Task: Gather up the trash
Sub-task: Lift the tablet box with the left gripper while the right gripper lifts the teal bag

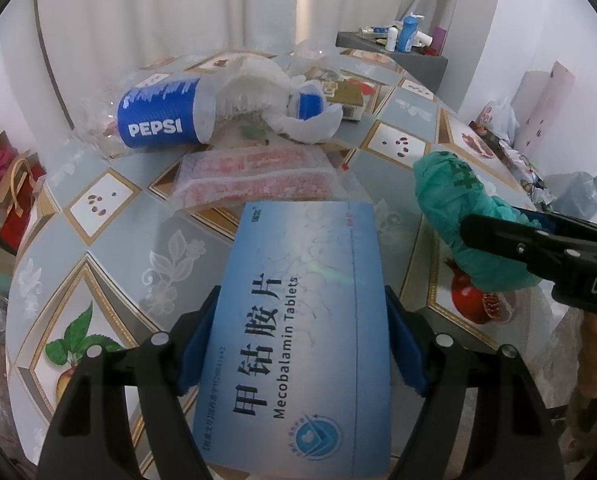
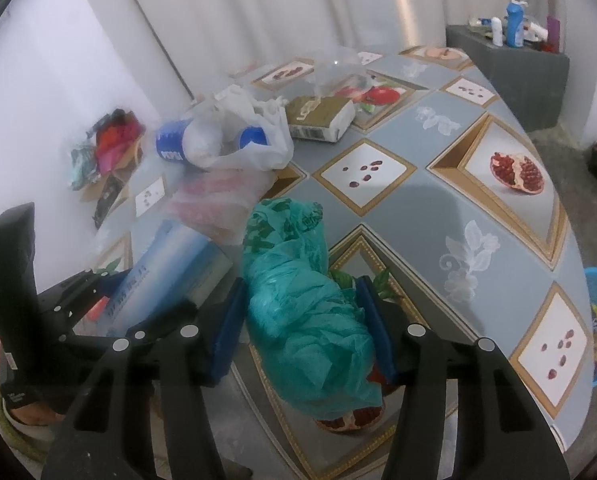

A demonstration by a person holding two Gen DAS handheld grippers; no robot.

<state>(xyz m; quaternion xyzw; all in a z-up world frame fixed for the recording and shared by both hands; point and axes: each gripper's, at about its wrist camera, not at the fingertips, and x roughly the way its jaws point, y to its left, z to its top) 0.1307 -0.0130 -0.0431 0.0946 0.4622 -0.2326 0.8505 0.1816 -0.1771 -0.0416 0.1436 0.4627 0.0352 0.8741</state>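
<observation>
Nearest the left wrist camera, the left gripper [image 1: 298,344] clamps a blue tablet box [image 1: 298,320] by its long sides, blue pads pressed against both edges, the box reaching forward over the counter [image 1: 110,248]. To its right, the right gripper [image 2: 302,320] pinches a crumpled green plastic bag [image 2: 302,300] between its pads, just above the pomegranate print near the counter's near edge. Beyond the box lies a pink-printed packet [image 1: 254,176], touching the box's far end. Farther back, a Pepsi cup [image 1: 162,120] lies on its side against a white plastic bag [image 1: 266,96], with a small carton [image 2: 322,118] beside them. The counter's right half, out to its curved edge, carries nothing but its printed cloth.
</observation>
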